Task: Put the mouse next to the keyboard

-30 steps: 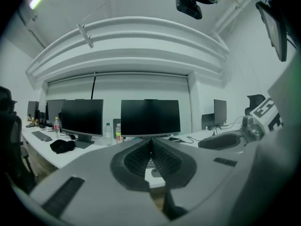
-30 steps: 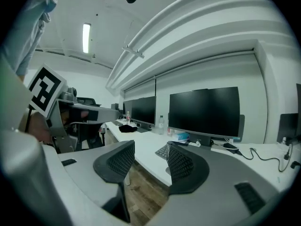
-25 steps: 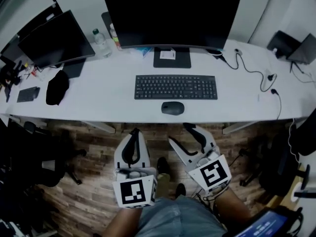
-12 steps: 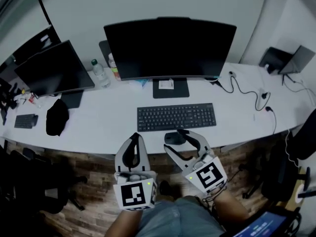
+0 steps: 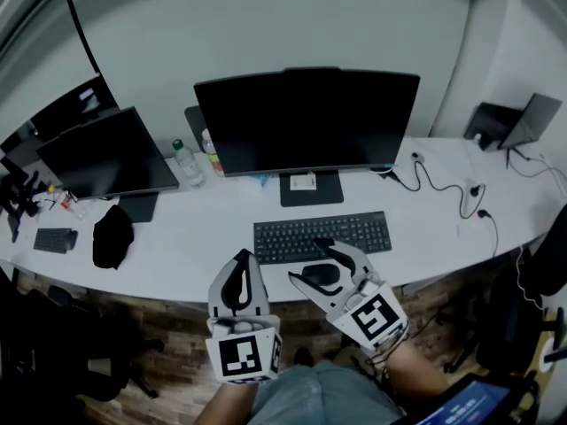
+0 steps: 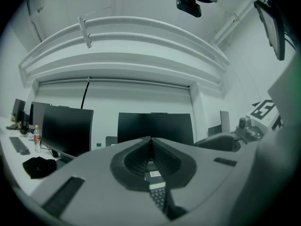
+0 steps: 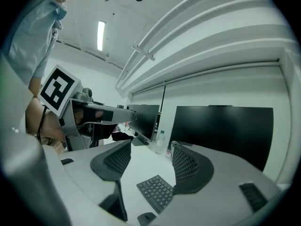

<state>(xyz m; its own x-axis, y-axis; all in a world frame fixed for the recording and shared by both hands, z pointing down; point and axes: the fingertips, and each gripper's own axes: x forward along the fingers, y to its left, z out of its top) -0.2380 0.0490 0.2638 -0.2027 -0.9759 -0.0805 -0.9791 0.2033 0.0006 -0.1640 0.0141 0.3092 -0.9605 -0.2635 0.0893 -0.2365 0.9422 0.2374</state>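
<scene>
Findings, left to right. Your left claw is clenched, jaws together with nothing between them, and its tips reach over the near edge of the desk. Just to its right, your right claw is released: its jaws have just been opening and stand well apart. The mouse lies on the desk, low in the gap between those jaws, with neither pad pressing on it. The keyboard sits just beyond the right claw's tips, directly behind the mouse.

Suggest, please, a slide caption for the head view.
Right gripper, jaws just opened wider with nothing between them, over the mouse by the keyboard; left gripper shut beside it.
</scene>
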